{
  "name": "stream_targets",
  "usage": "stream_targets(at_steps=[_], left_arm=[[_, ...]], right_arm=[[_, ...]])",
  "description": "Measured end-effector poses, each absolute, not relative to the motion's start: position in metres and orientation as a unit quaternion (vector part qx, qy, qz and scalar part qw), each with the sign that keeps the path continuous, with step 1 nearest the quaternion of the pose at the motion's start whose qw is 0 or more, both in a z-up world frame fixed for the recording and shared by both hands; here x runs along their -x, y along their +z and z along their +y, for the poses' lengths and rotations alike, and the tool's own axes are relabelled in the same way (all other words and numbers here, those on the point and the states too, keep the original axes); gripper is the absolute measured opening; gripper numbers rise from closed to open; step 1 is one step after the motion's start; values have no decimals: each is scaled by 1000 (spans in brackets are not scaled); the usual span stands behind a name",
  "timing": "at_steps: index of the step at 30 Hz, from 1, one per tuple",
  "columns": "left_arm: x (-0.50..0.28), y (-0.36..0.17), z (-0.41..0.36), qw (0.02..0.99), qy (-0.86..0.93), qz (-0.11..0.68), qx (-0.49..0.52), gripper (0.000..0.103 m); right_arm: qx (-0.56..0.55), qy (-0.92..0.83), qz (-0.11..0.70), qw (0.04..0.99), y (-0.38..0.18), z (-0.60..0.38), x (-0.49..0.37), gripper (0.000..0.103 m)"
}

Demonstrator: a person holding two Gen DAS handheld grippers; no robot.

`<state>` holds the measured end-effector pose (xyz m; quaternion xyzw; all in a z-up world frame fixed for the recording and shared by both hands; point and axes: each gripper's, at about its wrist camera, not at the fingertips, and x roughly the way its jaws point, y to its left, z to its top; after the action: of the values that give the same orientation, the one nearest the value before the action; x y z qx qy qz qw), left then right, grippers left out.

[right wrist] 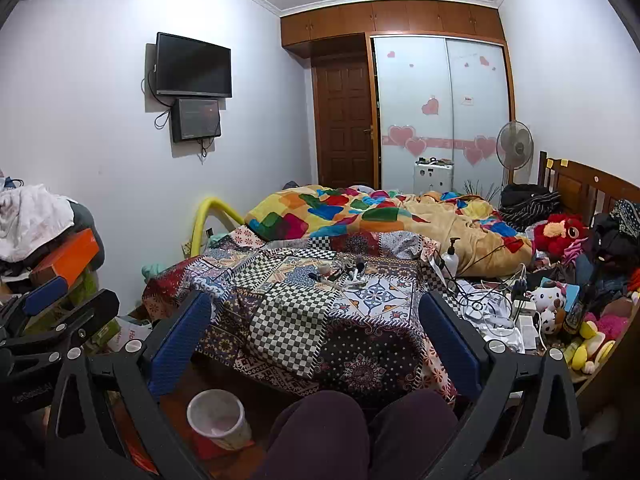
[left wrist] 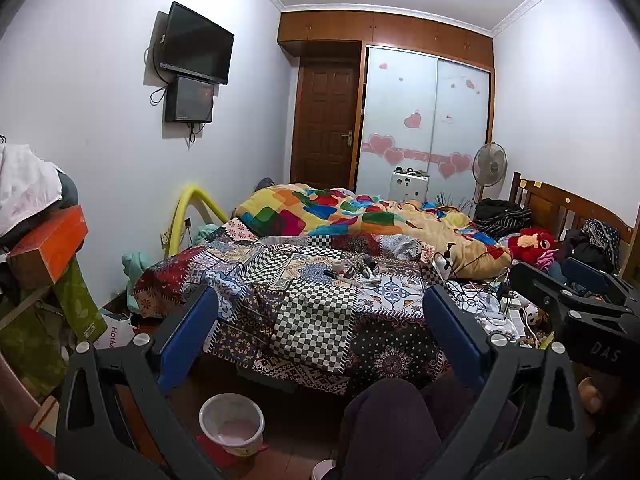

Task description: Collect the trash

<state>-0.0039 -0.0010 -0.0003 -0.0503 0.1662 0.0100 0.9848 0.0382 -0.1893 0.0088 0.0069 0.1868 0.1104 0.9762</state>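
Observation:
A white trash bin (left wrist: 232,424) with a pale pink liner stands on the floor at the foot of the bed, left of a person's knees (left wrist: 384,420). In the right wrist view the bin (right wrist: 218,420) sits low and left. Several small loose items (left wrist: 352,270) lie in a cluster mid-bed on the patchwork bedspread (left wrist: 312,320); the same cluster (right wrist: 340,274) shows in the right wrist view. My left gripper (left wrist: 320,300) is open and holds nothing, well short of the cluster. My right gripper (right wrist: 316,302) is also open with nothing in it.
A bright quilt (left wrist: 340,212) is heaped at the far end of the bed. Cables, chargers and a pump bottle (right wrist: 452,256) crowd the bed's right side beside plush toys (right wrist: 556,232). At left stands a stack with an orange box (left wrist: 52,244) and clothes.

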Motion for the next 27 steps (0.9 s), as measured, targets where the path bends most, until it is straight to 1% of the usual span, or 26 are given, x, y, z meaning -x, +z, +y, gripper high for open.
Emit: stream_targets(at_steps=[27], left_arm=[[5,-2,-1,984,11,168,52,103]], right_arm=[[-6,112,187,976,8,-189,-41,103]])
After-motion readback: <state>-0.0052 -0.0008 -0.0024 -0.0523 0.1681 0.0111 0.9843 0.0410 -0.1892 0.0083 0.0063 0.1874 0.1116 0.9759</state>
